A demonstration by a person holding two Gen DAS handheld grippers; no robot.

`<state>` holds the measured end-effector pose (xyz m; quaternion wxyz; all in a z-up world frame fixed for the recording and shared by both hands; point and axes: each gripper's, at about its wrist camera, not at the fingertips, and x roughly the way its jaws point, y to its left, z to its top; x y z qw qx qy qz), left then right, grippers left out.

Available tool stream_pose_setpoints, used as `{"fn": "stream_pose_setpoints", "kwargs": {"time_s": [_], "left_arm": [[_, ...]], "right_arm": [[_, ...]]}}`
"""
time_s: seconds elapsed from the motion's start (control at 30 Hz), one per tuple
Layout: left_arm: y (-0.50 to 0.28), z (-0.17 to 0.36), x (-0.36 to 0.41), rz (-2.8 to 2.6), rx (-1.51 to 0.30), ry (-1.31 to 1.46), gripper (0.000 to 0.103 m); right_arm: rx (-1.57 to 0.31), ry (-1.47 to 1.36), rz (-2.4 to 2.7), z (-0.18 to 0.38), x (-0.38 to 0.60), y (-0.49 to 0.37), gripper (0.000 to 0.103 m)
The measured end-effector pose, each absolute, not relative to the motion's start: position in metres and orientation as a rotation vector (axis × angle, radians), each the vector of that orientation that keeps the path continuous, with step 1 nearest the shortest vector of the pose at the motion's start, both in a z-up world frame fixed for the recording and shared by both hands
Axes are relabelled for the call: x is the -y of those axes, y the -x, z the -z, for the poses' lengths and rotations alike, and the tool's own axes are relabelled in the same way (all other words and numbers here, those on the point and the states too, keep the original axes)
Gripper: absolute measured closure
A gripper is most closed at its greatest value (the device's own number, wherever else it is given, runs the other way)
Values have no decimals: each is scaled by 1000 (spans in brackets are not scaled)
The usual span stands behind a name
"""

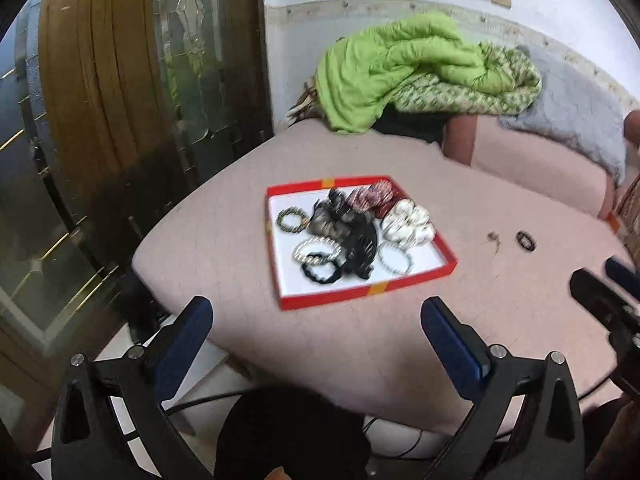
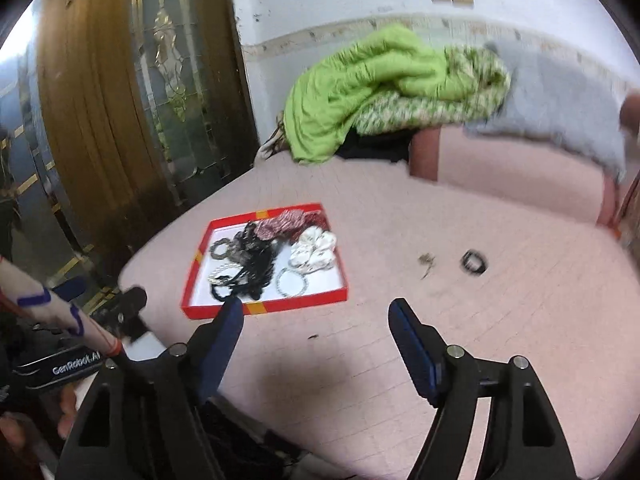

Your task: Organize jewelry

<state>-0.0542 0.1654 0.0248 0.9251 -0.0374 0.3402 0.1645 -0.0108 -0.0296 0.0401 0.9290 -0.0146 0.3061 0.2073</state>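
Red tray (image 1: 366,299) w/ beaded bracelets, scrunchies, black claw clip (image 1: 360,246), both tongs wide, empty

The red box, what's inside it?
The red cardboard box holds beaded bracelets, a white scrunchie and a black hair claw. Whatever lies under the pile is hidden.

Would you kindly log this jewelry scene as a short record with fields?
surface: pink bed cover
container: red tray, white inside
tray contents: bracelets, scrunchies, black hair clip
outside tray: dark ring-shaped piece and a small brownish item, right of the tray
left claw: open, empty
right claw: open, empty
background: green quilt piled at the far end
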Motion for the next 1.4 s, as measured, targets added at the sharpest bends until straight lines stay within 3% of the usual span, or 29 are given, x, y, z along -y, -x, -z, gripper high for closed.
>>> {"fn": "stream_pose_setpoints", "kwargs": {"time_s": [0.4,0.57,1.4], "left_arm": [[78,-19,-177,-502,-559,58,0],[69,-8,-174,-494,-647,-2,0],[61,14,-171,-448,-717,29,0]], "right_arm": [[-576,92,-413,-33,12,30,15],[-594,141,-434,-25,-1,34,14],[-634,154,-425,-5,-3,30,12]]}}
